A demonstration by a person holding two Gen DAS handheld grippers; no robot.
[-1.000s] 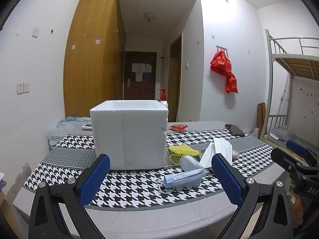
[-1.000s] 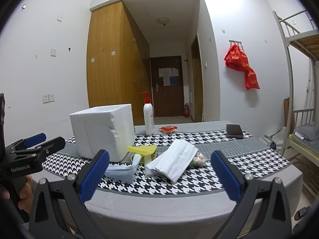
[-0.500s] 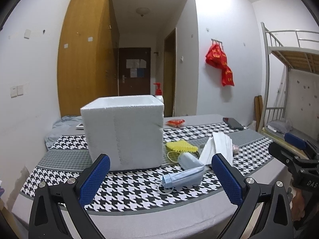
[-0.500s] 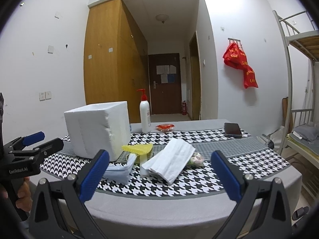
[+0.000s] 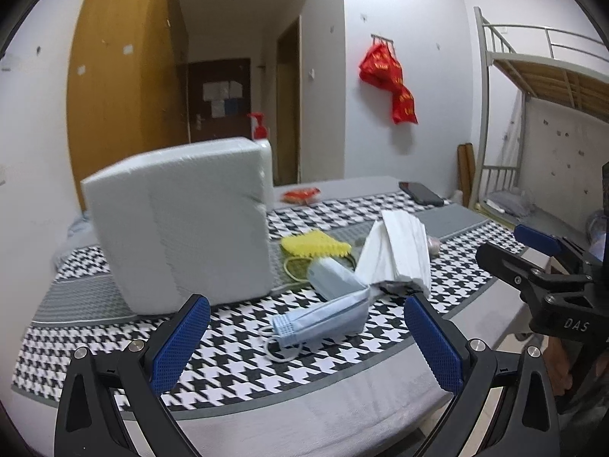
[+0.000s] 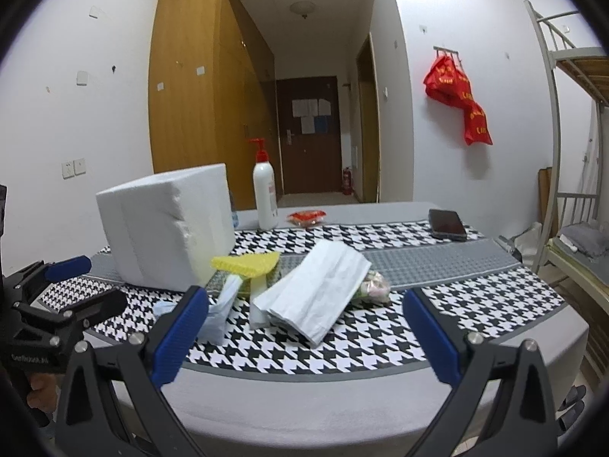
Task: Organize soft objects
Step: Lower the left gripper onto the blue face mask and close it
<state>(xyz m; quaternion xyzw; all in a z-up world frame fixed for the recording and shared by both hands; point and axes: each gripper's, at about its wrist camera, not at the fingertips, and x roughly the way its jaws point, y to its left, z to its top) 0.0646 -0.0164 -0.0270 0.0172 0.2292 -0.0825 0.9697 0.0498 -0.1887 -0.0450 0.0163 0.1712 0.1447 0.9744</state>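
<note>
The left tongs (image 5: 306, 337) are spread wide and hold nothing. The right tongs (image 6: 304, 333) are wide apart too, with nothing in them. Both float at the near edge of the table (image 6: 342, 403). A blue face mask (image 5: 323, 318) lies on the checked cloth at 12 o'clock from the left tongs. A white folded cloth (image 6: 316, 297) lies at 12 o'clock from the right tongs. A white foam box (image 5: 182, 224) stands at 10 o'clock, with a yellow sponge (image 6: 247, 262) just beside it.

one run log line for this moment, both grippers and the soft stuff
left gripper: open, empty, facing blue mask | right gripper: open, empty, facing white cloth | foam box: on table
</note>
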